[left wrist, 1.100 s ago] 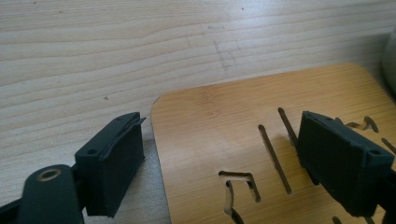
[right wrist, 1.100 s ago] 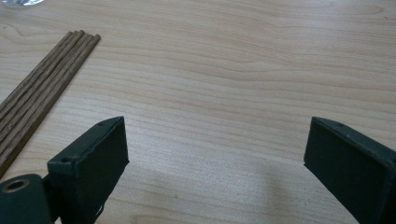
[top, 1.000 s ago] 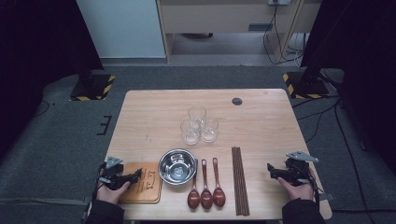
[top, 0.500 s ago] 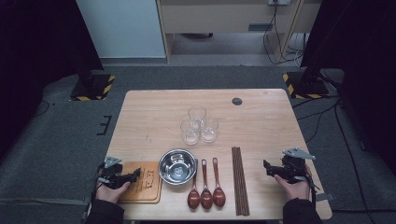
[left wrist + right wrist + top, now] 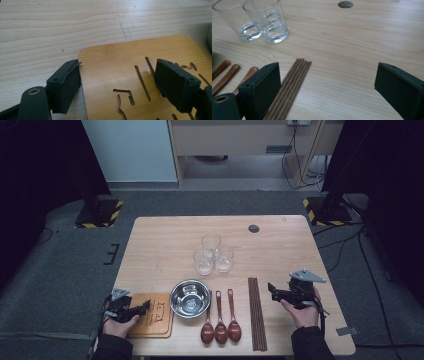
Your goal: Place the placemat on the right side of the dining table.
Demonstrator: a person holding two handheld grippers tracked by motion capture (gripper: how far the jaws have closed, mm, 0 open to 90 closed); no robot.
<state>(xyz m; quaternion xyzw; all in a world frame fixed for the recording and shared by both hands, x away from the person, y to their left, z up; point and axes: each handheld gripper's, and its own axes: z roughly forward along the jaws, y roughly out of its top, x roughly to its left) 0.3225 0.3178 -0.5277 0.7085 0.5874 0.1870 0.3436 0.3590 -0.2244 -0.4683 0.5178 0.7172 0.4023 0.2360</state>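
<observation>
bamboo board (image 5: 130, 75): near left table corner, its edge between the left gripper (image 5: 117, 82) jaws, which have just been closing but stand apart
right gripper (image 5: 327, 87): jaws spread wide
chopsticks (image 5: 292, 85): by its left jaw
glasses (image 5: 262, 22): beyond

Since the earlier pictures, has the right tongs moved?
Yes. The right tongs has shifted toward the chopsticks, closing the gap to them.

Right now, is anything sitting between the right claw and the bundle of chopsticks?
Nothing visible is. The right claw hovers open just right of the chopsticks, with only bare table in the gap. In the right gripper view the chopsticks already lie beside one of its jaws. The spoons are on their far side.
</observation>
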